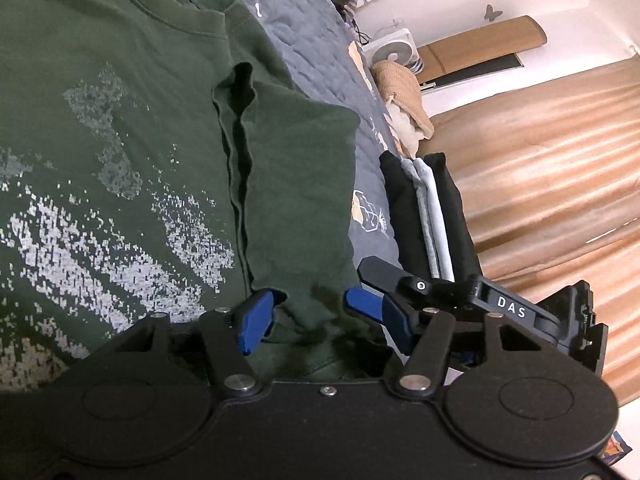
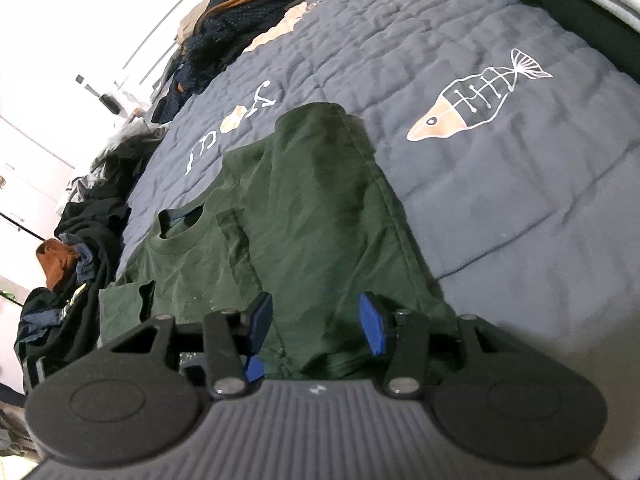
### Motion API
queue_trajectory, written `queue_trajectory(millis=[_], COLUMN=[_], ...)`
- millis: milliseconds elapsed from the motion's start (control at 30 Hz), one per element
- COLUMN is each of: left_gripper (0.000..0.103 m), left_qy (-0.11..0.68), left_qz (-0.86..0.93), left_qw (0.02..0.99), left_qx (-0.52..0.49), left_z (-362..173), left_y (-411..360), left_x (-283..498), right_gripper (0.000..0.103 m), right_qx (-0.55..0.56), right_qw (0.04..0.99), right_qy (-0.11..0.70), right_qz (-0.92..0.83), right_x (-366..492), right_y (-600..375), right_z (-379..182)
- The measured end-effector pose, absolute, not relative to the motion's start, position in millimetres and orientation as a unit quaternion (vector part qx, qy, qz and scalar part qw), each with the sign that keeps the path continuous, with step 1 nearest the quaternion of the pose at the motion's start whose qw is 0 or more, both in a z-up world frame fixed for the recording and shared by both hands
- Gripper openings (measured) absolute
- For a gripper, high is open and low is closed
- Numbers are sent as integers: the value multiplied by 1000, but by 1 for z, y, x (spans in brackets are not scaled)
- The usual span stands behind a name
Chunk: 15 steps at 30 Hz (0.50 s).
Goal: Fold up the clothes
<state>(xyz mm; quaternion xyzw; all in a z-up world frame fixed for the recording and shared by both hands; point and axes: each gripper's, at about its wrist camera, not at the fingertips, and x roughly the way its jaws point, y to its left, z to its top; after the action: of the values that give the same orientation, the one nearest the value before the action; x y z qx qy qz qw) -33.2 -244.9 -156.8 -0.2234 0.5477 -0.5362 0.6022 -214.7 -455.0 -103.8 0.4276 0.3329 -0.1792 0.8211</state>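
Observation:
A dark green T-shirt point(image 1: 120, 120) with a faded white print lies on the dark blue quilt point(image 1: 320, 40). One sleeve side point(image 1: 296, 168) is folded in over the body. My left gripper point(image 1: 316, 316) stands open at the shirt's edge, with green cloth lying loose between its blue pads. In the right wrist view the same shirt point(image 2: 312, 208) stretches away, collar point(image 2: 180, 236) to the left. My right gripper point(image 2: 316, 320) is open too, its pads either side of a ridge of green cloth without pressing it. Its black finger point(image 1: 378, 272) shows close beside the left gripper.
A stack of folded black, grey and pale blue clothes point(image 1: 432, 208) sits at the bed's edge by a tan curtain point(image 1: 540, 168). Loose dark clothes point(image 2: 80, 240) are heaped along the quilt's point(image 2: 480, 200) left side. A white fan point(image 1: 394, 54) stands beyond the bed.

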Motion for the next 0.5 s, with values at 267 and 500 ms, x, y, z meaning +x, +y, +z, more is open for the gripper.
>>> queue_trajectory(millis=[267, 500], left_gripper=[36, 25], left_qy=[574, 589], left_qz=[-566, -526], left_qw=[549, 579], left_qx=[-218, -204], left_z=[-156, -170], left_y=[-248, -252], left_x=[-35, -37], right_gripper=[48, 48], right_qx=[431, 436], right_qw=[817, 815], right_qy=[334, 331], right_qz=[-187, -188], right_x=[-215, -216], right_y=[-458, -462], right_z=[-106, -108])
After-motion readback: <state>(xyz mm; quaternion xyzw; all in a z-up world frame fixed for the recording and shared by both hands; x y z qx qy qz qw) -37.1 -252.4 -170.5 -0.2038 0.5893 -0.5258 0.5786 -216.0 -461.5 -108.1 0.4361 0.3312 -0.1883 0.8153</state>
